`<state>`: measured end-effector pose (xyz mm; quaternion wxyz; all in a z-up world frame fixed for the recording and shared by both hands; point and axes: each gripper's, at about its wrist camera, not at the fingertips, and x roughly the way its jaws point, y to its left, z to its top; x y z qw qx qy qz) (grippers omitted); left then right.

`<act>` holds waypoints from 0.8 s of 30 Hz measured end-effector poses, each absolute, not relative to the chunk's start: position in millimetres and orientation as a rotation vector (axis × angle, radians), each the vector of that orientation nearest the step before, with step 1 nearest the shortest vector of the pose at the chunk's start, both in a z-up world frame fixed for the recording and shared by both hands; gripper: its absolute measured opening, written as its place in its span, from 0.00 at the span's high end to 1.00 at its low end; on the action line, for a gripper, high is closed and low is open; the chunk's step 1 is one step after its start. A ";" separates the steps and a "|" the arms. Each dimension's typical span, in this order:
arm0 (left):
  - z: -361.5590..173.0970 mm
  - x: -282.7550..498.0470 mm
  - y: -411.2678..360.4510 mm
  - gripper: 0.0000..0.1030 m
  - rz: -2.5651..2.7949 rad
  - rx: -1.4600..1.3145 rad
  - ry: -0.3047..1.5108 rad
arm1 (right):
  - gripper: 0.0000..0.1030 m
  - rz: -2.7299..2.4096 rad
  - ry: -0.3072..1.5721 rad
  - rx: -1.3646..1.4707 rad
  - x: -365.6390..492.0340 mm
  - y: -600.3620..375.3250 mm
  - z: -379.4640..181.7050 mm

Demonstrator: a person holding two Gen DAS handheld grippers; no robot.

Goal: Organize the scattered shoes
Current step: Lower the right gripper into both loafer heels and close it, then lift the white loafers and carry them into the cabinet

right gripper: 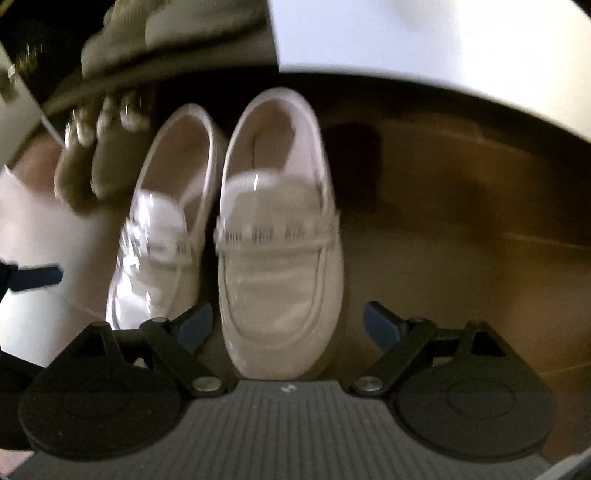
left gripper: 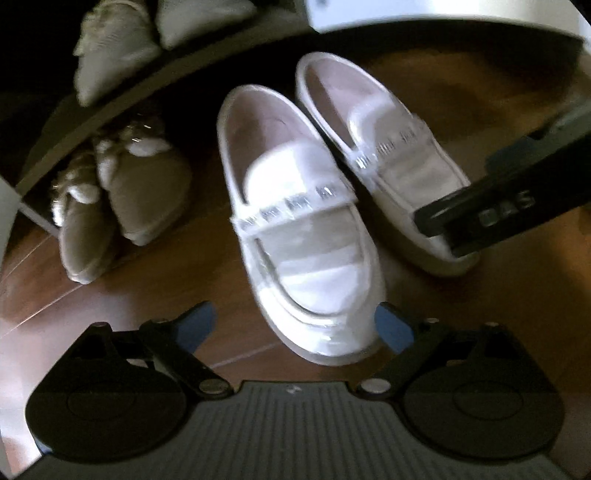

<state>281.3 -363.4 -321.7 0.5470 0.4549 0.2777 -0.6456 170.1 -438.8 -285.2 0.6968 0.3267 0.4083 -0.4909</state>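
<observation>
Two white loafers with sparkly straps stand side by side on the wooden floor, toes toward me. In the left wrist view the left loafer [left gripper: 295,229] has its toe between the blue fingertips of my open left gripper [left gripper: 295,326], and the pads are not pressing on it. The right loafer [left gripper: 380,147] lies beside it, its toe partly hidden by the black body of my right gripper [left gripper: 509,199]. In the right wrist view my right gripper [right gripper: 289,325] stands open around the toe of the right loafer [right gripper: 277,258]. The left loafer [right gripper: 162,240] is blurred.
A pair of beige shoes with pearl bows [left gripper: 122,195] sits under a low shelf [left gripper: 110,110] to the left. More beige shoes [left gripper: 110,48] rest on that shelf. A white cabinet panel [left gripper: 443,14] stands behind the loafers. Bare wooden floor [right gripper: 461,221] extends to the right.
</observation>
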 end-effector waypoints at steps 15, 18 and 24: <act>-345.6 292.4 -415.9 0.14 -1.580 1.003 0.712 | 0.31 -1.065 0.925 0.694 175.3 -461.1 -302.2; -346.0 295.2 -432.8 0.14 -1.571 0.985 0.704 | 0.31 -1.069 0.928 0.678 179.9 -470.7 -301.1; -340.9 296.8 -437.8 0.20 -1.562 0.991 0.688 | 0.31 -1.085 0.841 0.780 172.7 -484.1 -292.2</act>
